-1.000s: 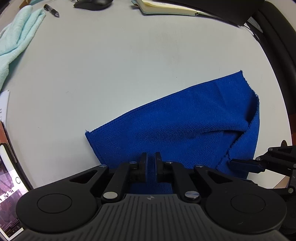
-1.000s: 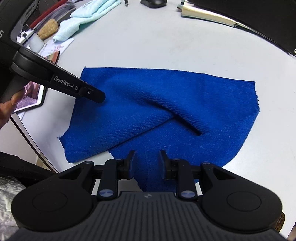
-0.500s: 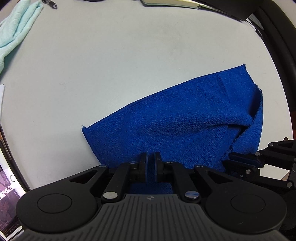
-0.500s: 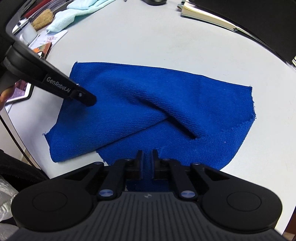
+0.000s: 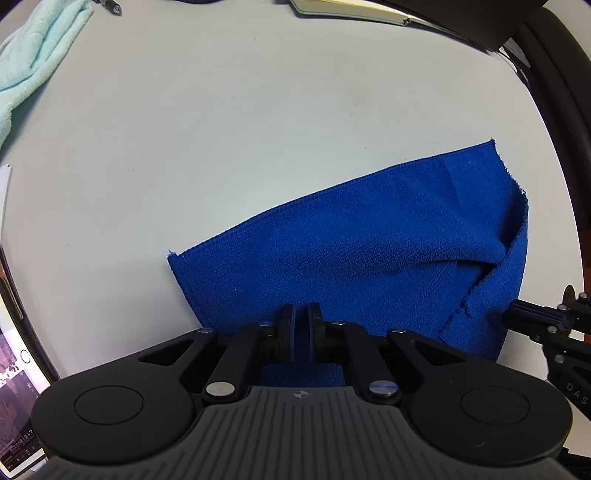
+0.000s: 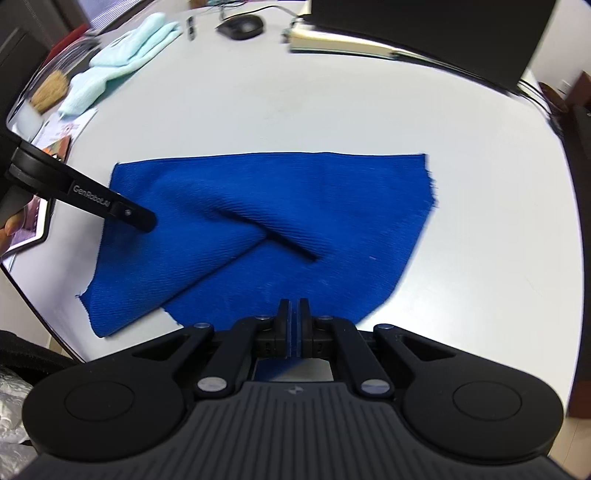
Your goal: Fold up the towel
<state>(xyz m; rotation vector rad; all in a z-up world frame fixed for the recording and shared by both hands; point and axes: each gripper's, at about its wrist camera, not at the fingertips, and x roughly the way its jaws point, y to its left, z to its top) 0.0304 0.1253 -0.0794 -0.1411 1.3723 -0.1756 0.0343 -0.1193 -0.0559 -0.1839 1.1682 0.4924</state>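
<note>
A blue towel [image 5: 369,243] lies on the white table [image 5: 258,129], with one flap folded diagonally across it [image 6: 207,236]. My left gripper [image 5: 302,314] is shut on the towel's near edge. My right gripper [image 6: 294,308] is shut on the towel's near edge at the other side. In the right wrist view the left gripper's finger [image 6: 110,206] reaches over the towel's left part. In the left wrist view the right gripper's fingers [image 5: 535,321] show at the towel's right edge.
A light green towel [image 5: 33,70] lies at the far left, also in the right wrist view [image 6: 122,62]. A pen [image 5: 110,5], a mouse [image 6: 242,26], a notebook [image 6: 340,40] and a dark monitor base stand at the back. A tablet [image 5: 14,369] lies at the left edge.
My right gripper has closed on the towel's near edge and risen, its view now blurred by motion. My left gripper stays shut on the towel; the towel has shifted slightly.
</note>
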